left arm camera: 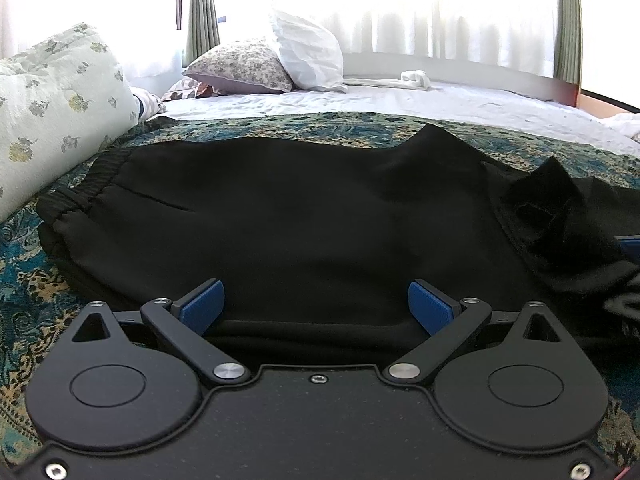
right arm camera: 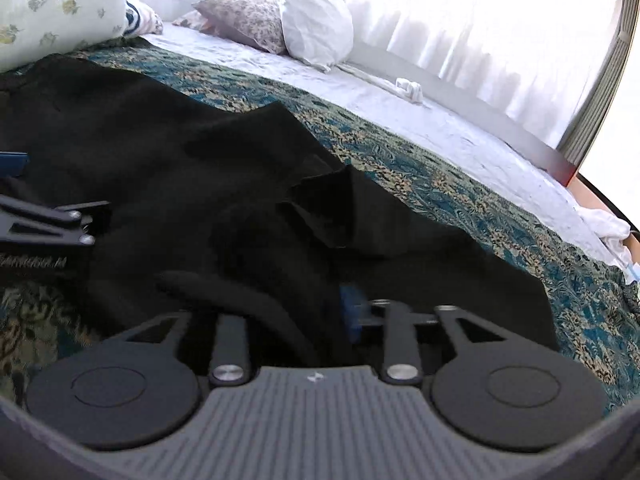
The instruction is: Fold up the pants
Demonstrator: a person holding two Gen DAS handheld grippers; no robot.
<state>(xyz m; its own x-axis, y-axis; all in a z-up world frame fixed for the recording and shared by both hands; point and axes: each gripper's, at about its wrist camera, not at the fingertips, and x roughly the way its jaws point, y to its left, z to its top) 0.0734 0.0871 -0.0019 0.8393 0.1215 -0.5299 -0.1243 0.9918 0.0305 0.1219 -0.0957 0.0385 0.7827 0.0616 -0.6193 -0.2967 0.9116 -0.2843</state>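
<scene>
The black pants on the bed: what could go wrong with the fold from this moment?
1. A bunched flap on the black pants stands up near the right hand-held gripper; folding over it may trap a lump.
2. Cloth lies between the right hand-held gripper's fingers, so it may drag the pants when it moves.
3. The left hand-held gripper is open at the near edge, with the waistband beside a floral pillow; the layers could shift.

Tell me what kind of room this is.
Most likely a bedroom. The black pants lie on a bed with a teal patterned bedspread over a white sheet, pillows are propped at the far side, and sheer white curtains cover a bright window behind them.
</scene>
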